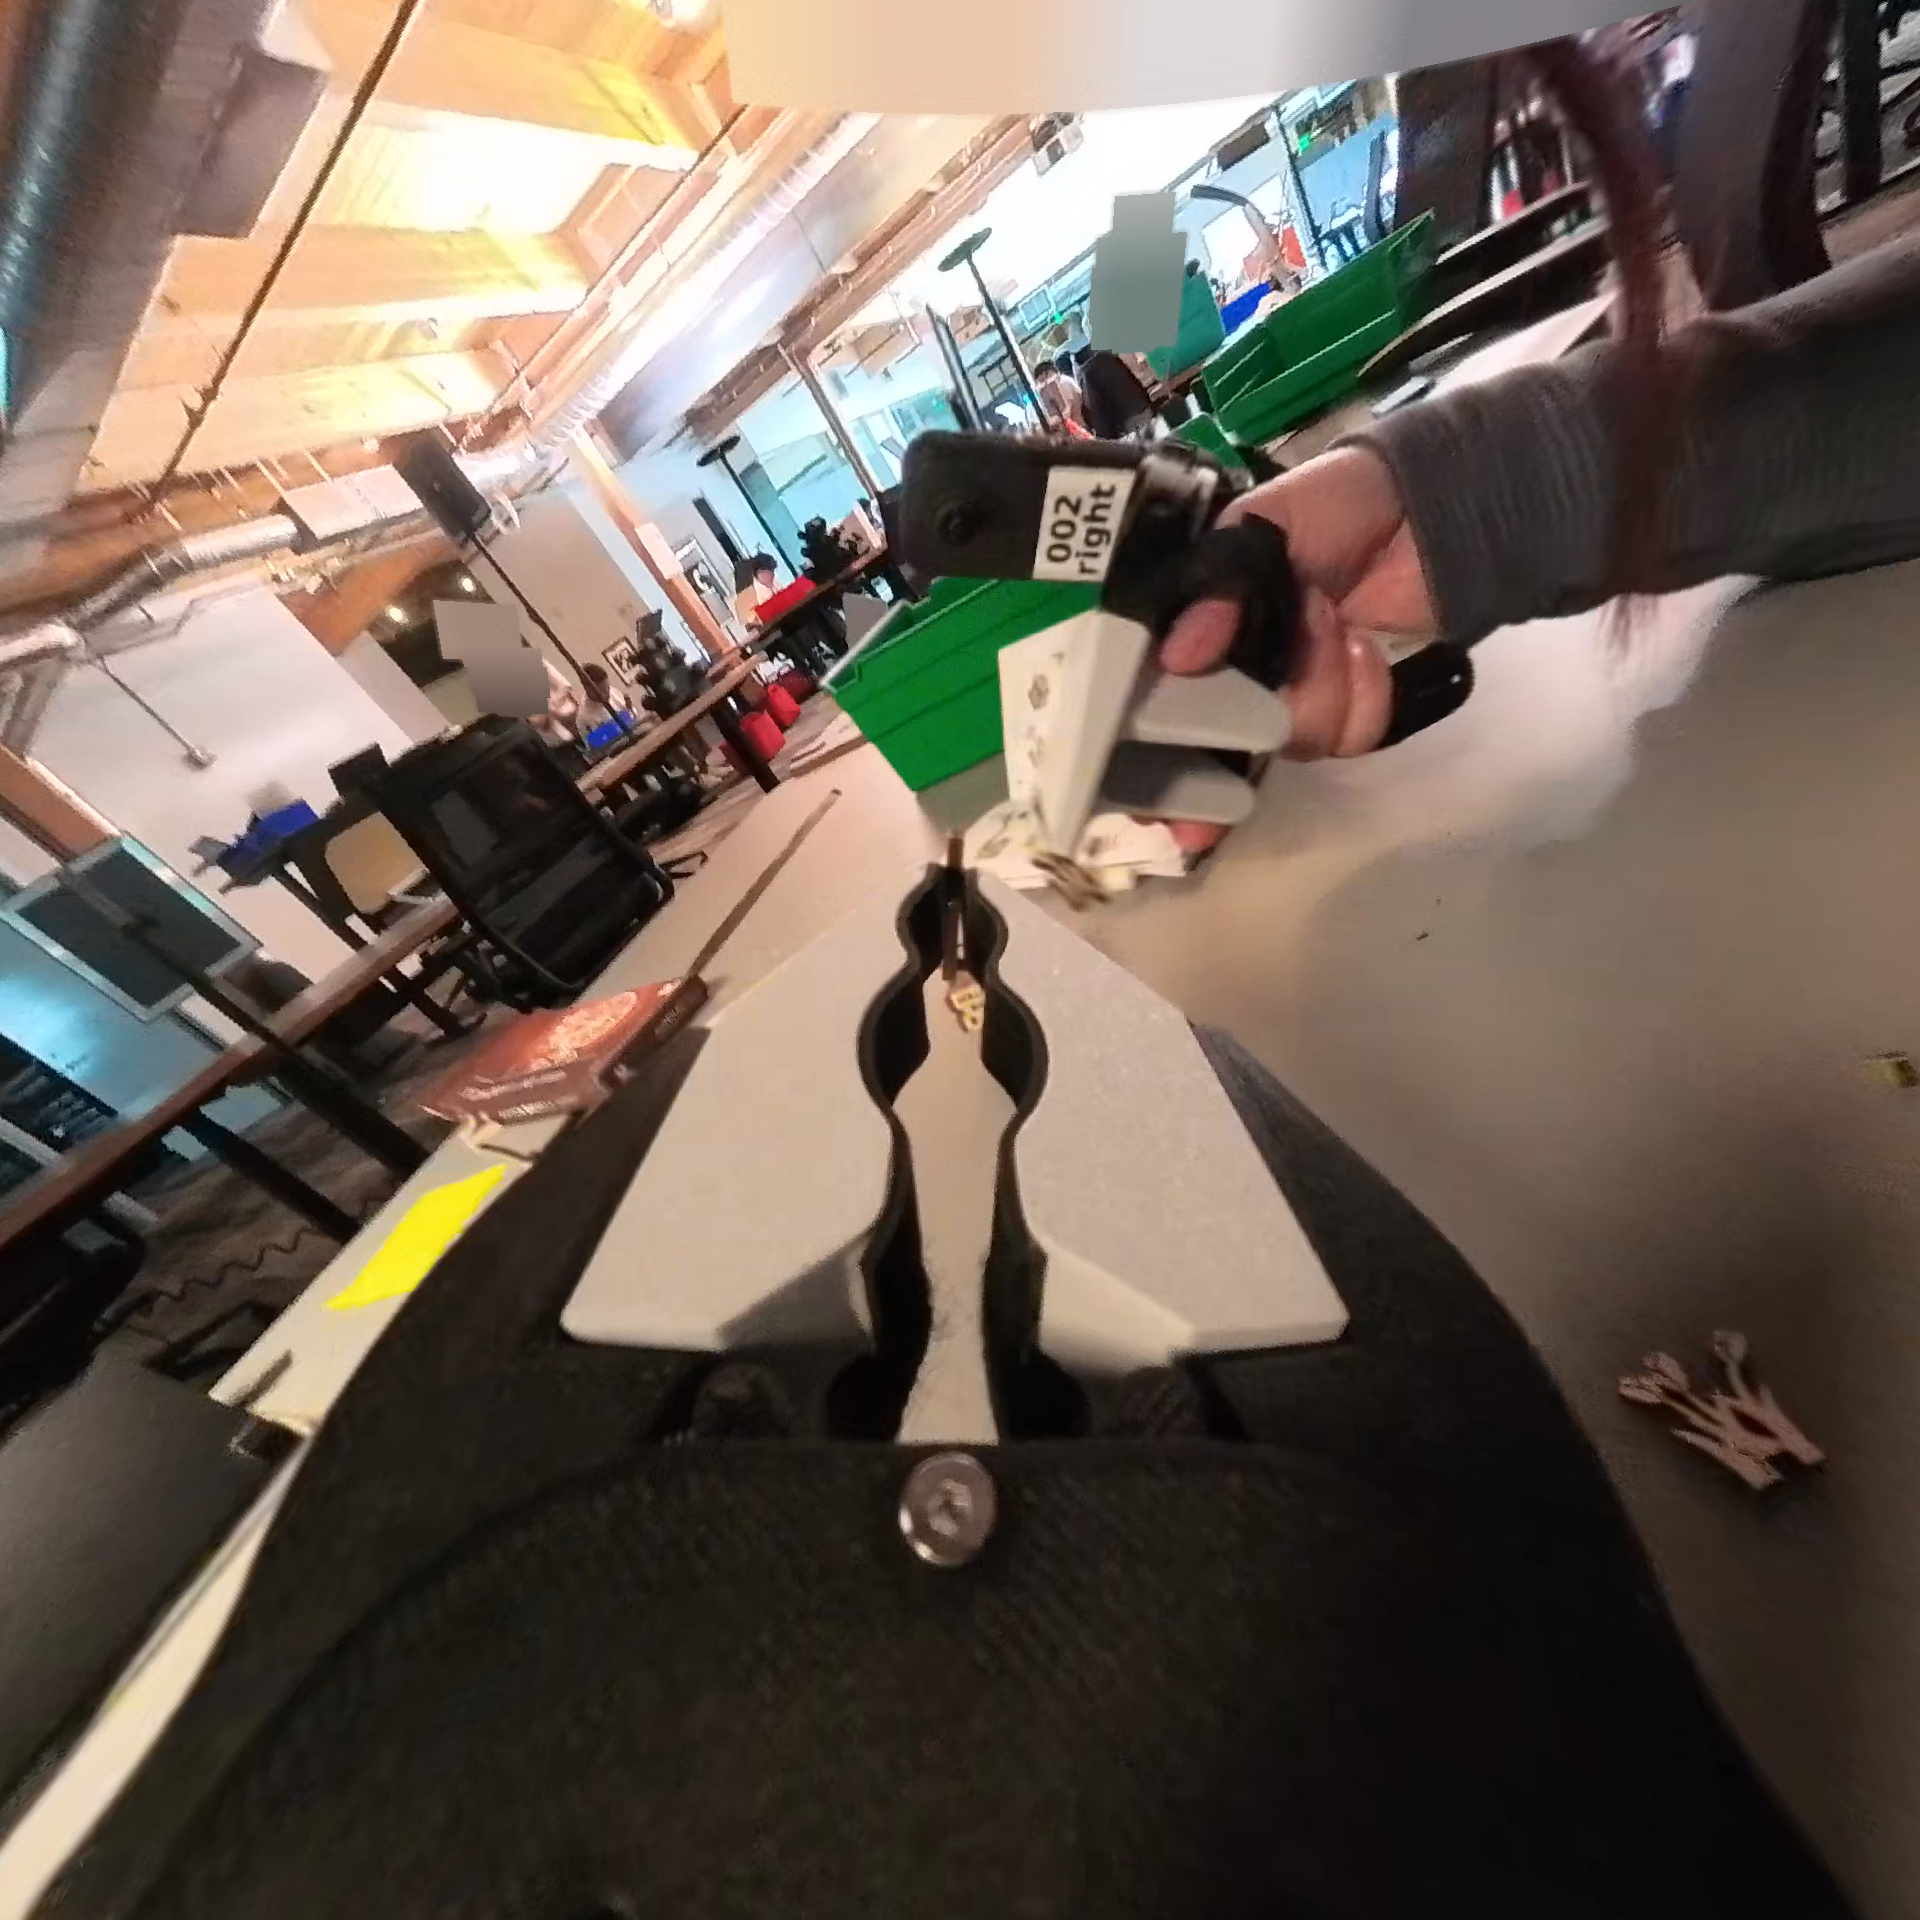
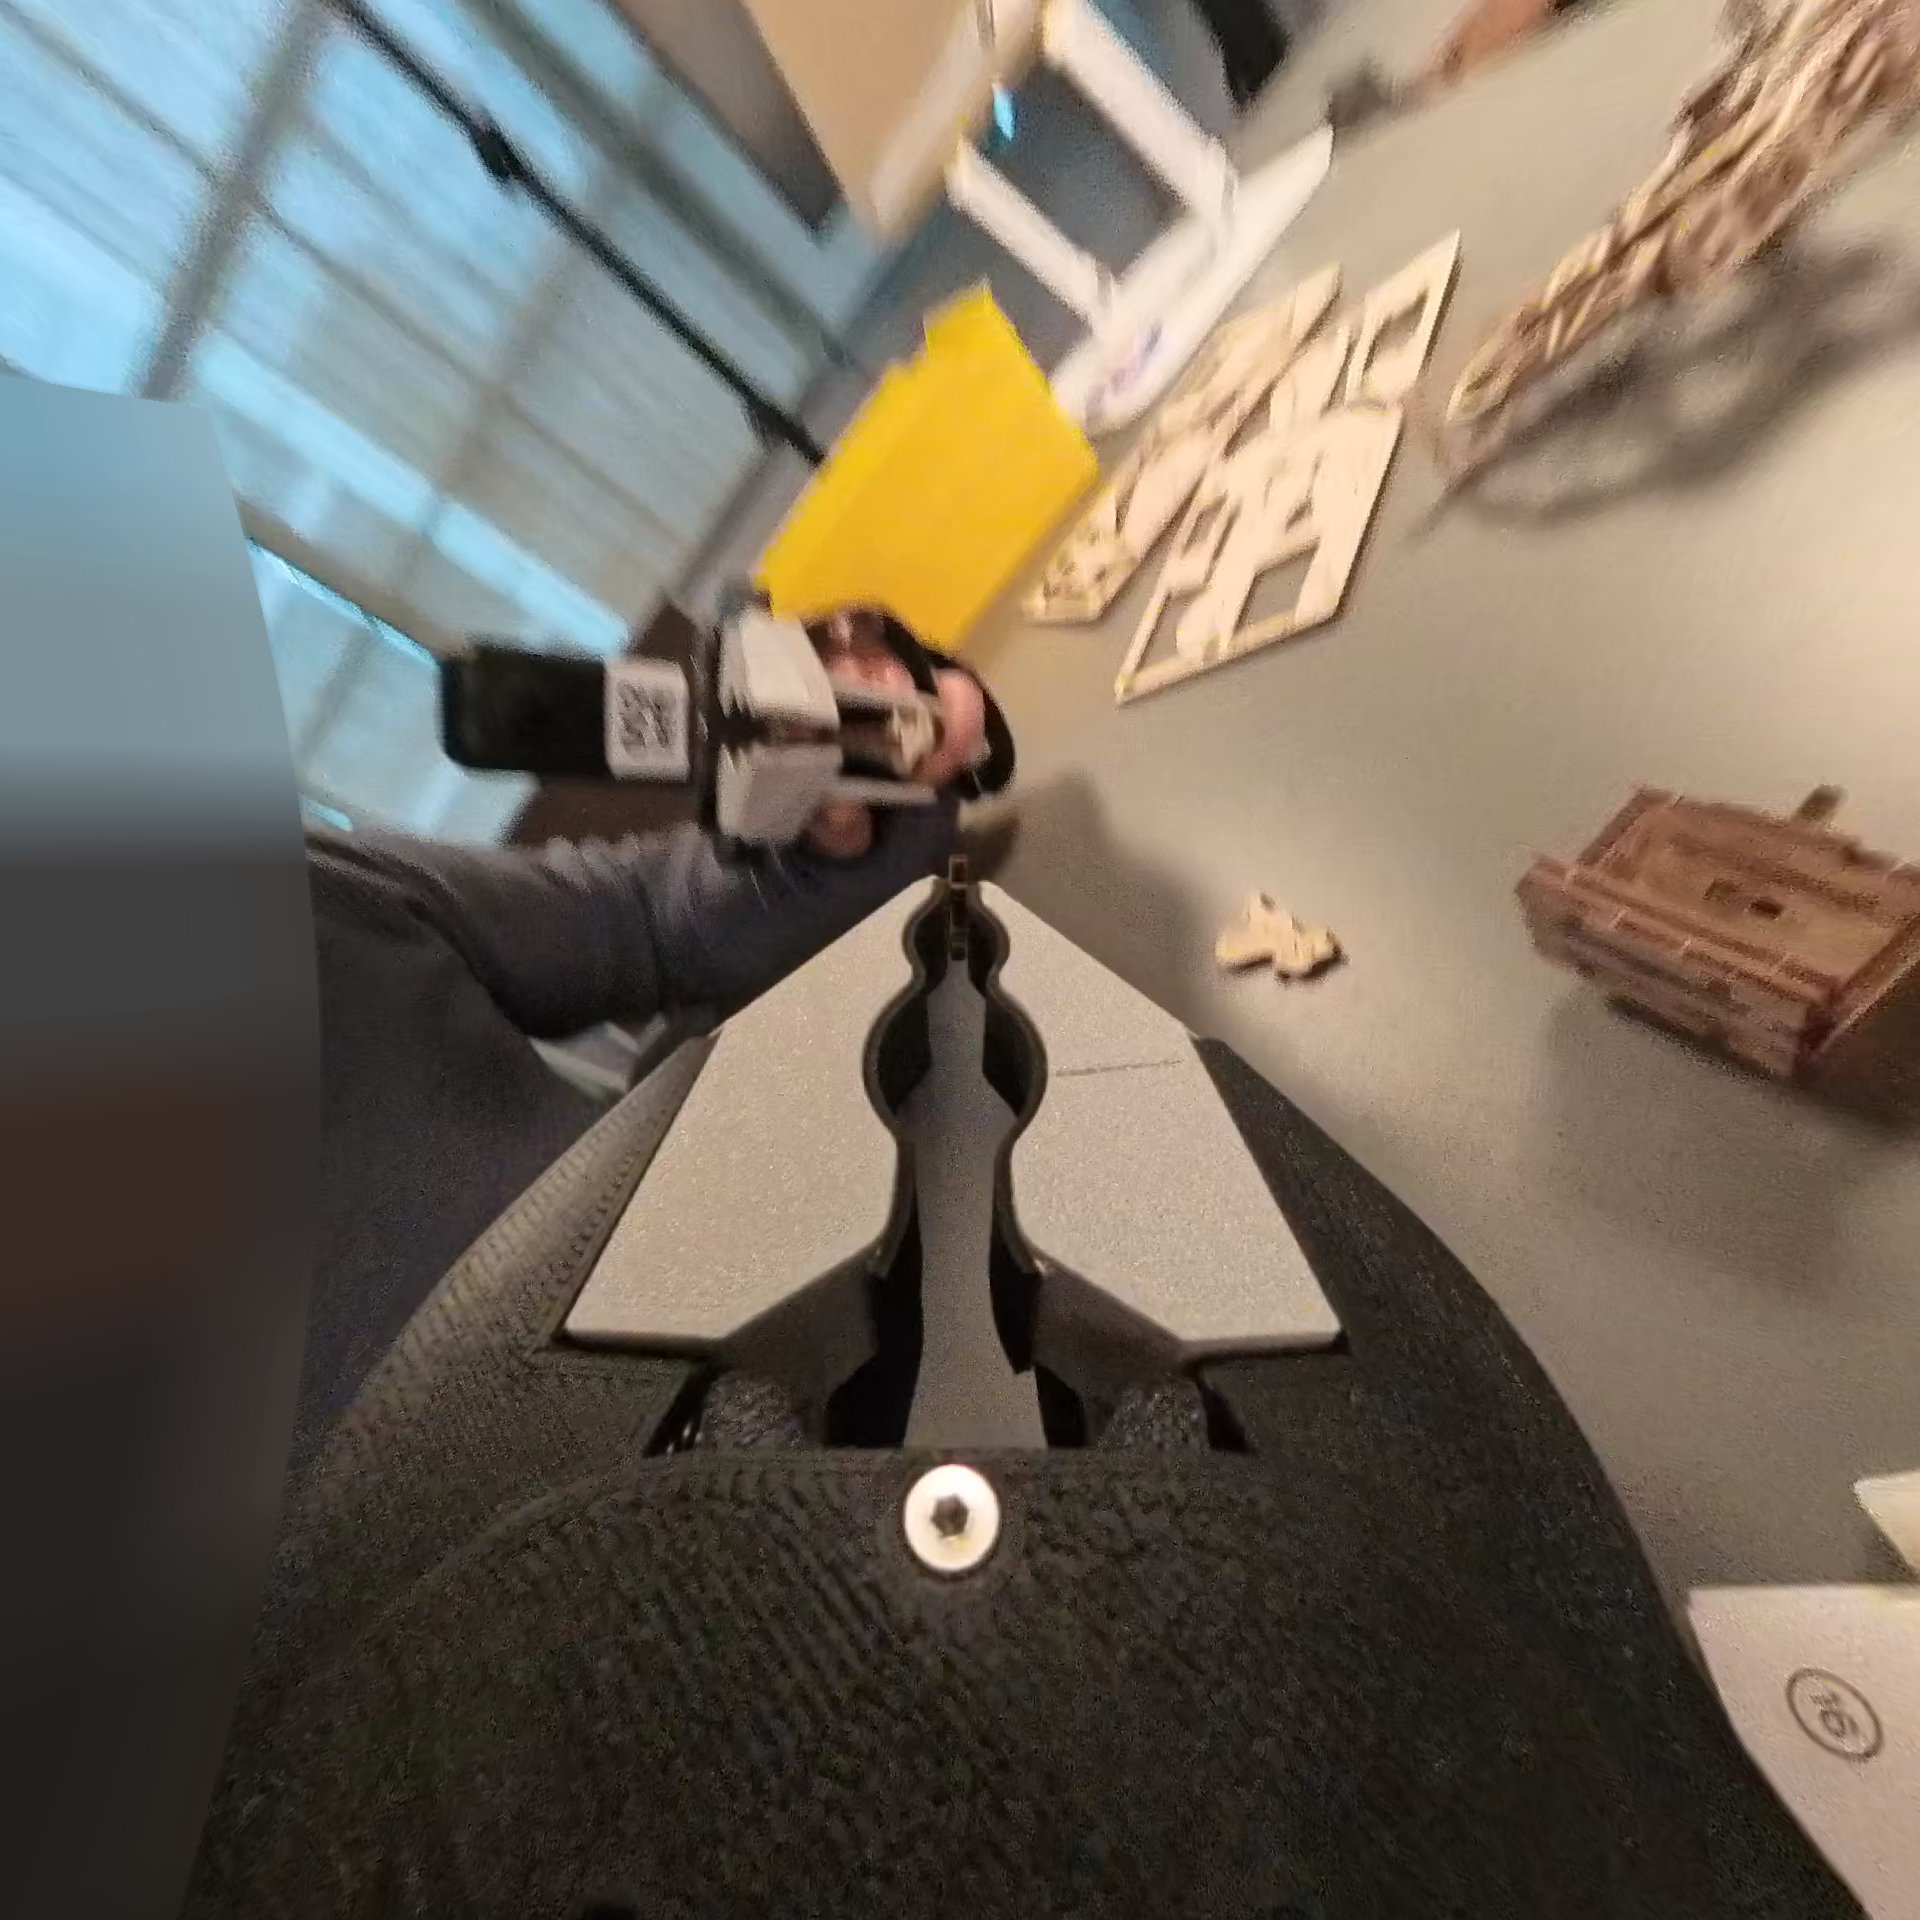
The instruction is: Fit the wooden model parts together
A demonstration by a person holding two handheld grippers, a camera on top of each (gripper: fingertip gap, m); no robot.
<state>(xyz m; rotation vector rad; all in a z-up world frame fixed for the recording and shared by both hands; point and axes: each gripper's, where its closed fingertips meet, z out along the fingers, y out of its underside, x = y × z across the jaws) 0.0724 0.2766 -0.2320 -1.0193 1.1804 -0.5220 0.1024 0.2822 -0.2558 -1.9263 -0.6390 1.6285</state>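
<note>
My left gripper (image 1: 954, 906) is shut on a thin dark-edged wooden part (image 1: 962, 1000) that runs edge-on between the fingertips. My right gripper (image 2: 958, 896) is shut on a thin wooden part (image 2: 958, 914), also edge-on at the tips. In the left wrist view the right gripper (image 1: 1051, 844) is held by a hand, points down at the table and touches a small pile of pale wooden parts (image 1: 1101, 857). In the right wrist view the left gripper (image 2: 774, 727) is blurred, up and to the left. A brown wooden box model (image 2: 1725, 935) lies at the right.
Cut-out wooden sheets (image 2: 1247, 488), a yellow bin (image 2: 925, 478), a pale loose piece (image 2: 1276, 940) and a larger openwork model (image 2: 1662, 260) lie on the grey table. A green bin (image 1: 925, 691), loose brown pieces (image 1: 1720, 1413) and a book (image 1: 566, 1049) also show.
</note>
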